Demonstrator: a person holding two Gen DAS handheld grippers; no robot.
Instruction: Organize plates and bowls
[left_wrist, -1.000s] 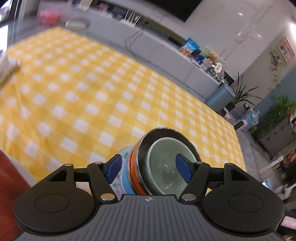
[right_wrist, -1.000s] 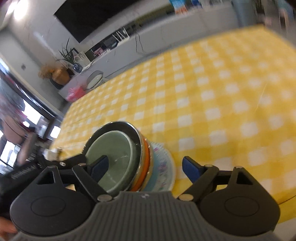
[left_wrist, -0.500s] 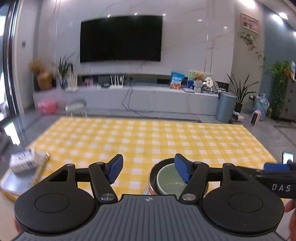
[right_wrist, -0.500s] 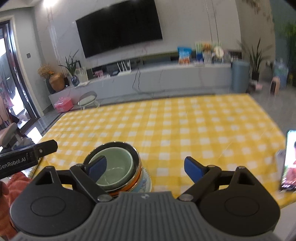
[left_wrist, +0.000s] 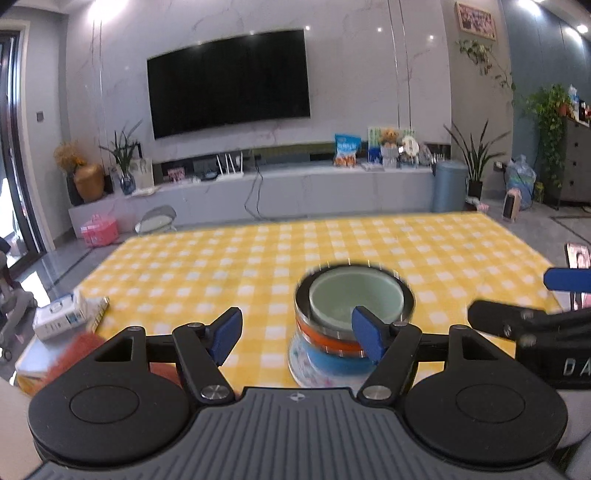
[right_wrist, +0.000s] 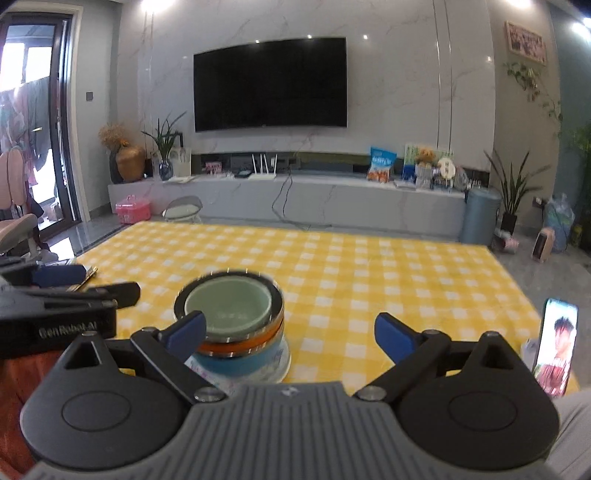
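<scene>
A stack of dishes (left_wrist: 351, 321) stands on the yellow checked tablecloth (left_wrist: 258, 266): a pale green bowl (left_wrist: 354, 301) nested in a steel-rimmed bowl, over orange and blue bowls, on a patterned plate (left_wrist: 306, 369). My left gripper (left_wrist: 297, 334) is open and empty, just short of the stack, which sits behind its right finger. In the right wrist view the same stack (right_wrist: 236, 325) sits behind the left finger of my right gripper (right_wrist: 290, 332), which is open and empty. Each gripper shows at the edge of the other's view.
A white box (left_wrist: 61, 319) lies at the table's left edge. A phone (right_wrist: 556, 350) stands upright at the table's right front corner. Beyond the table are a TV wall and a low cabinet (right_wrist: 332, 203).
Both grippers have tilted up and drawn back from the stack, from looking down into the bowls to looking level across the table. The stack stays on the table.
</scene>
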